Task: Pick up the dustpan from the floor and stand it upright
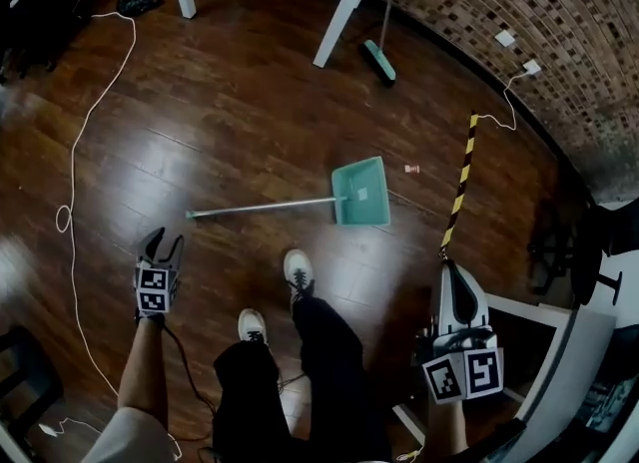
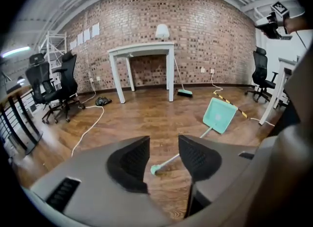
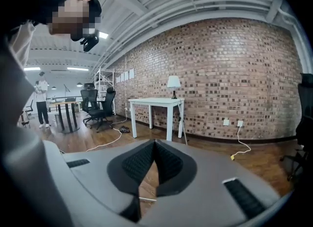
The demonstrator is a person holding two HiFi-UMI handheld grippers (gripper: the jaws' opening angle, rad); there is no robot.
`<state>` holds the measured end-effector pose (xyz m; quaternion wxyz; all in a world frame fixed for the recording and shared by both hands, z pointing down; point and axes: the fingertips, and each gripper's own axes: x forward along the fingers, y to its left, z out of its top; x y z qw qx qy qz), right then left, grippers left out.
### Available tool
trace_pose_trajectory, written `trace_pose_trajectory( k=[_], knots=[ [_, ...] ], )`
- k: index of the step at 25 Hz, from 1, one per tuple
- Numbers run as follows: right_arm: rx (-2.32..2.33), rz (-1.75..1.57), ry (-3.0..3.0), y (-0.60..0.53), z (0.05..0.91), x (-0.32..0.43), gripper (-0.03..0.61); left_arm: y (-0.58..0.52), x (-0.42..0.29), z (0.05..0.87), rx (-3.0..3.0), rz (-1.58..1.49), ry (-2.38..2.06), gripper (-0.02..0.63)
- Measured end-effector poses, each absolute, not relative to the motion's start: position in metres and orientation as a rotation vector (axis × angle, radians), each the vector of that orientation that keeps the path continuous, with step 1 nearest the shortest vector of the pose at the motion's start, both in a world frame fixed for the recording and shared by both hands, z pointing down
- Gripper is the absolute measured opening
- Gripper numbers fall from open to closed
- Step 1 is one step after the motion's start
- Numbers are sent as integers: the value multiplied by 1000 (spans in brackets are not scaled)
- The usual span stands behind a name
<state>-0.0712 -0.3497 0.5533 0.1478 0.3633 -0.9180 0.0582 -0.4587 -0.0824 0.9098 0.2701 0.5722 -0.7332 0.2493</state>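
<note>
Dustpan [image 1: 361, 192] lies flat on the floor ahead, its handle [image 1: 260, 208] running left. Left gripper [image 1: 165, 241], jaws wide and empty, lines up on the handle's near tip, likely for the pickup. Right gripper [image 1: 451, 269] hangs aside, jaws together on nothing. White cable [image 1: 75, 152] trails left, broom [image 1: 379, 60] sits far off; path looks clear

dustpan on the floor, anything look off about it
Yes: the dustpan lies flat on the wooden floor, handle stretched out sideways, not standing upright. A small scrap lies beside it.
</note>
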Motion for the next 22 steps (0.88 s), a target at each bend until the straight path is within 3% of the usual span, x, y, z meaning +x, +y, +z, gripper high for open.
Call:
trace_pose_trajectory(
  k=[10,22],
  knots=[
    [792,53,-2816,-389,766,-156,8,-84,-488,1139,1442,724,-2006,211],
    [532,55,-2896,-382,913,-281,8,-89,-520,1254,1343,656,-2072,212]
  ],
)
